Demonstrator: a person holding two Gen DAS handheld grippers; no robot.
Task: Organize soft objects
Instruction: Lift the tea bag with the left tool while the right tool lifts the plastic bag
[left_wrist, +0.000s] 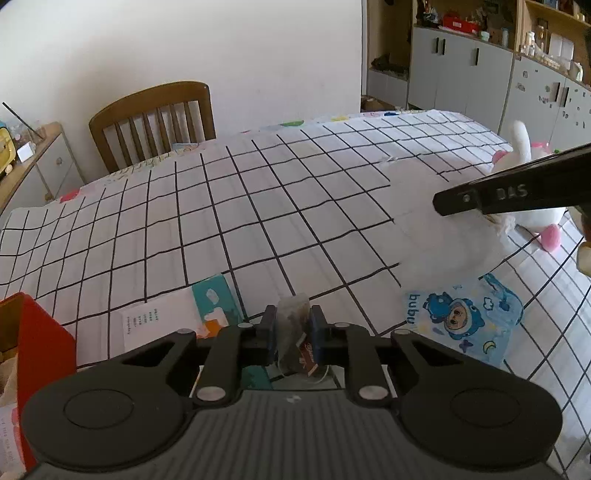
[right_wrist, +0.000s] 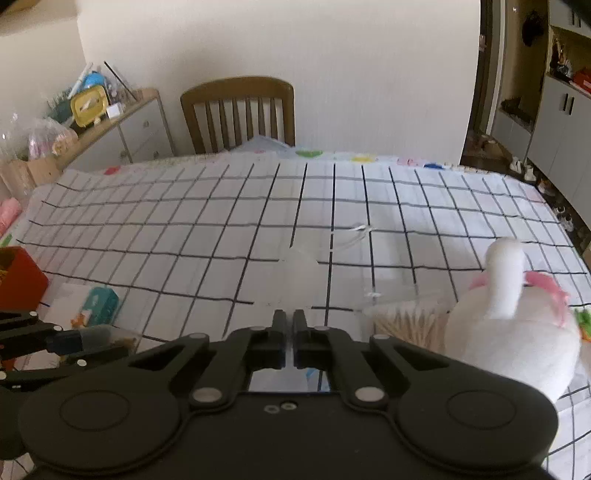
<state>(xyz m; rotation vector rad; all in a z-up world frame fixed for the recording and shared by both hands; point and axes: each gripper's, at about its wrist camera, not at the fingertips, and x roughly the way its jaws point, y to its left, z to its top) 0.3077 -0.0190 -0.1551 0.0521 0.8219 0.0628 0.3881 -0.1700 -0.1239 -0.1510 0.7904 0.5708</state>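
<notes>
both jaw pairs are drawn in: the left gripper (left_wrist: 293, 332) pinches a small translucent sachet with a brown-and-red label (left_wrist: 295, 334) between its blue-padded fingers, and the right gripper (right_wrist: 290, 334) has its jaws nearly pressed together, with what looks like the clear film of a translucent plastic bag (right_wrist: 301, 269) running down between them, though the view does not settle that.

the white tablecloth with a black grid (left_wrist: 221, 206) covers the whole work surface. on its right side sits a white plush toy with pink trim (right_wrist: 517, 317), with a clear tub of cotton swabs (right_wrist: 406, 325) just beside it. near the front edge lie a blue cartoon-printed pouch (left_wrist: 469, 321) and a white-and-teal tissue pack (left_wrist: 181, 317), and a red box (left_wrist: 40, 343) stands at the left corner.

judging from this, the step is dropping the sachet into the bag. doing it well probably calls for the right gripper to lift the film so the mouth gapes, and for the left to carry the sachet over the opening before releasing. the sachet is light and limp, so it may cling to a pad; letting go low, inside the mouth, should help. the thin film could slip if pulled sideways.
</notes>
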